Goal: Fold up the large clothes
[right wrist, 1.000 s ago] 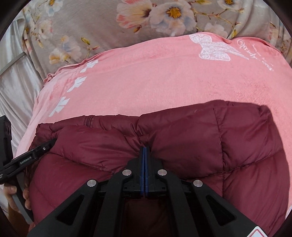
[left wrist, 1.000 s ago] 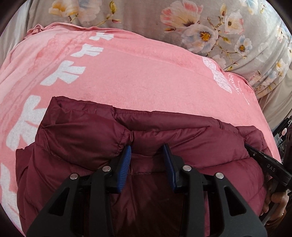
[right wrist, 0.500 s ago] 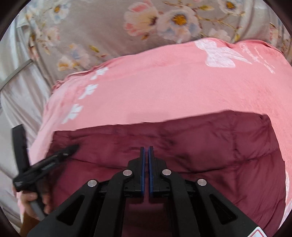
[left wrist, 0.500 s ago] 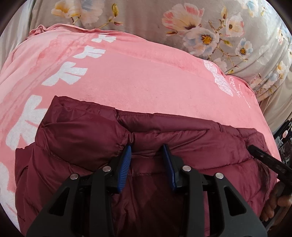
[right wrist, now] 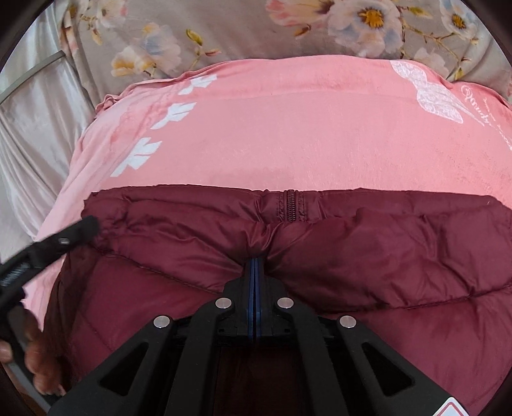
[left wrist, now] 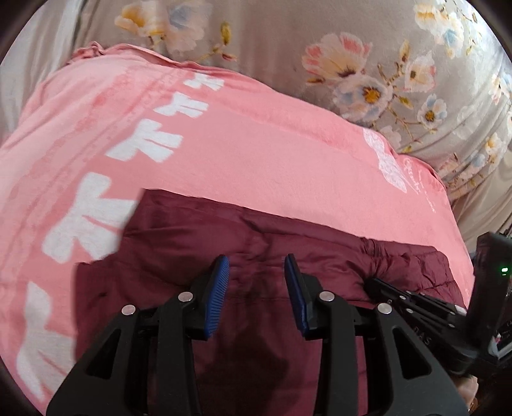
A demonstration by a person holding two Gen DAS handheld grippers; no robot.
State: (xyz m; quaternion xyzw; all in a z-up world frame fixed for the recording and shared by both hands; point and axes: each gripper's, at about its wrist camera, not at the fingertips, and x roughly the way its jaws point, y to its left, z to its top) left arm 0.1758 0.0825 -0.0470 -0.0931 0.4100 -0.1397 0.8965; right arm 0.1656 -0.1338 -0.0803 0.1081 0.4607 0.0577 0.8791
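Observation:
A dark red puffer jacket [left wrist: 320, 243] lies on a pink blanket [left wrist: 256, 144]. My left gripper [left wrist: 256, 259] holds its blue pads partly apart on a thick fold near the jacket's left end. In the right wrist view that gripper [right wrist: 80, 228] meets the puckered corner of the jacket [right wrist: 384, 256]. My right gripper [right wrist: 255, 260] is shut, with jacket cloth gathered into its tips. A short zipper [right wrist: 290, 204] shows at the far edge. From the left wrist view, the right gripper [left wrist: 377, 283] bites the jacket's right end.
The pink blanket [right wrist: 288, 128] with white prints covers a bed. Grey floral bedding [right wrist: 224, 25] lies beyond it, and pale shiny cloth [right wrist: 28, 128] hangs at the left. A hand [right wrist: 35, 358] holds the left gripper's handle.
Both grippers have shifted with the jacket. Its far edge has been drawn out straighter and flatter, the zipper now shows at that edge, and the right gripper sits closer in the left wrist view.

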